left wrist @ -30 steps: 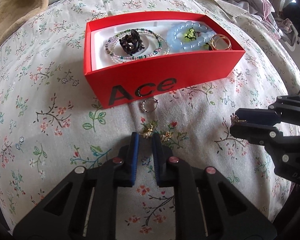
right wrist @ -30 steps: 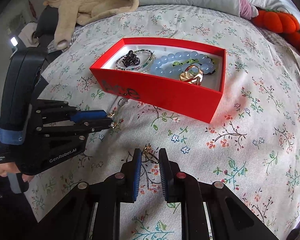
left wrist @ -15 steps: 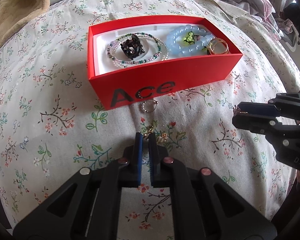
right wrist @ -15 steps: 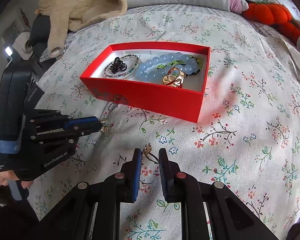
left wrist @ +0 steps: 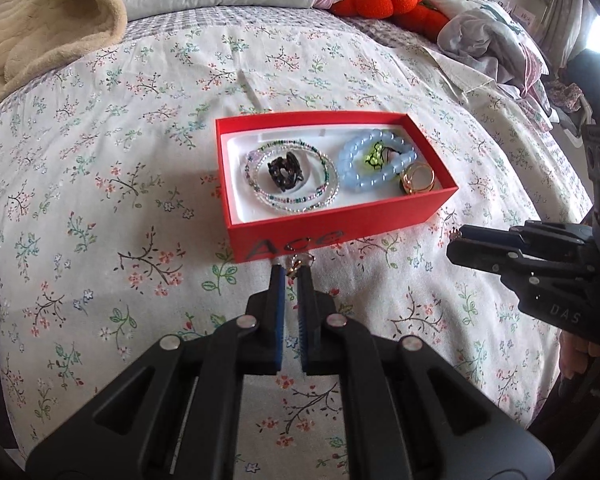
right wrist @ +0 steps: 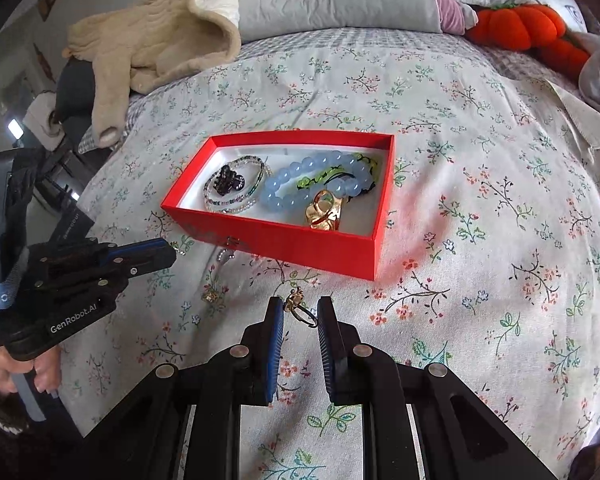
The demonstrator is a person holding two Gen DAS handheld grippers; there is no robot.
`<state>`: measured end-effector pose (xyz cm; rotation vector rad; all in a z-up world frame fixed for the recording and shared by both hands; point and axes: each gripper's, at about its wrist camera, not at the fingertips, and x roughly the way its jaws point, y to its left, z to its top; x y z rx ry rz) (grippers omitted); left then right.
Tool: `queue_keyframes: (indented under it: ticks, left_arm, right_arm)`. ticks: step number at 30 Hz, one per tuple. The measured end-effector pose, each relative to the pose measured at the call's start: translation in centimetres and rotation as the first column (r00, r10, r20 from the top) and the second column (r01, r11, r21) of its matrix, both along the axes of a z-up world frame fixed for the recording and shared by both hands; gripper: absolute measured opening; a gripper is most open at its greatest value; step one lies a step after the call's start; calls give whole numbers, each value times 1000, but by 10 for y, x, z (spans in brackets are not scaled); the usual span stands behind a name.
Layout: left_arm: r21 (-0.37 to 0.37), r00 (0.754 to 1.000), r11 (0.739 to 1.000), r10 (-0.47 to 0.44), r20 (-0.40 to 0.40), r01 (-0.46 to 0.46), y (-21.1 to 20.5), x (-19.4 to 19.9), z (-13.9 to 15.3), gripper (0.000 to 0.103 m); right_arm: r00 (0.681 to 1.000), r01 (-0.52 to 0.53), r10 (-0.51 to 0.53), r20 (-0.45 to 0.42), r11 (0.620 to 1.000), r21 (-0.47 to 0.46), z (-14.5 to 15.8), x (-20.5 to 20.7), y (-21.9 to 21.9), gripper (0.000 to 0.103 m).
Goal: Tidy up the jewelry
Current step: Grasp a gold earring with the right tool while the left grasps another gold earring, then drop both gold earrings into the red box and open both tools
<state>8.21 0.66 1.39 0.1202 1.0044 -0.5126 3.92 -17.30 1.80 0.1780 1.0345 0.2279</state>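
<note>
I count four pieces in the red box (left wrist: 342,226): one ring of smooth pale-blue beads (left wrist: 376,164), one loop of tiny multicoloured seed beads (left wrist: 292,182) with a dark knobbly clip (left wrist: 285,169) inside it, and a shiny gold ring (left wrist: 418,178) in the near right corner. The box is a shallow rectangle with a white lining, resting on a floral cotton bedspread (left wrist: 100,200).

Outside the box I see two loose bits on the bed – a small gold charm (right wrist: 209,295) and a silvery ring (right wrist: 225,255) by the front wall.

My left tool (left wrist: 290,276) is nearly pressed together, pinching a small gold earring (left wrist: 294,270) at the very tips, just short of the box's front wall. My right tool (right wrist: 300,314) pinches a thin ring with a gold ornament (right wrist: 298,306) between spread pads – the hoop spans the gap, though I can't quite see it touch the right pad.
</note>
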Motion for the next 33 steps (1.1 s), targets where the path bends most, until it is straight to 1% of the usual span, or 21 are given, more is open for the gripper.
queue_keyframes:
  ticks: [4,9,13,21,27,29,30,33]
  left_arm:
    - [-44,1000,999,23,21,-22,3,4,15,7]
    - [-71,998,996,63,29,-61,5,13,24,7]
    - [-85,995,992,98,14,-97,3,23,23,7]
    - [-93,990,986,137,-16,-138,-3,38,15,7]
    - [-115,986,979,166,-36,-169,-4,43,13,8]
    - [-119,984,977,173,-42,-177,-3,44,14,12]
    - [-121,983,976,179,-42,-183,-2,44,15,18]
    - [-116,982,975,187,-37,-190,0,43,17,20]
  right_arm:
    - [999,41,-42,21,999,21,10,5,-12,17]
    - [996,81,-83,35,995,51,19,12,-24,17]
    - [995,94,-97,38,993,67,21,18,-27,17]
    - [994,104,-107,36,992,74,21,27,-23,18]
    - [993,109,-112,33,991,83,20,31,-24,18]
    - [993,110,-113,31,990,84,20,32,-25,18]
    - [993,111,-114,30,990,85,19,33,-26,18]
    - [993,114,-116,29,990,78,19,34,-28,18]
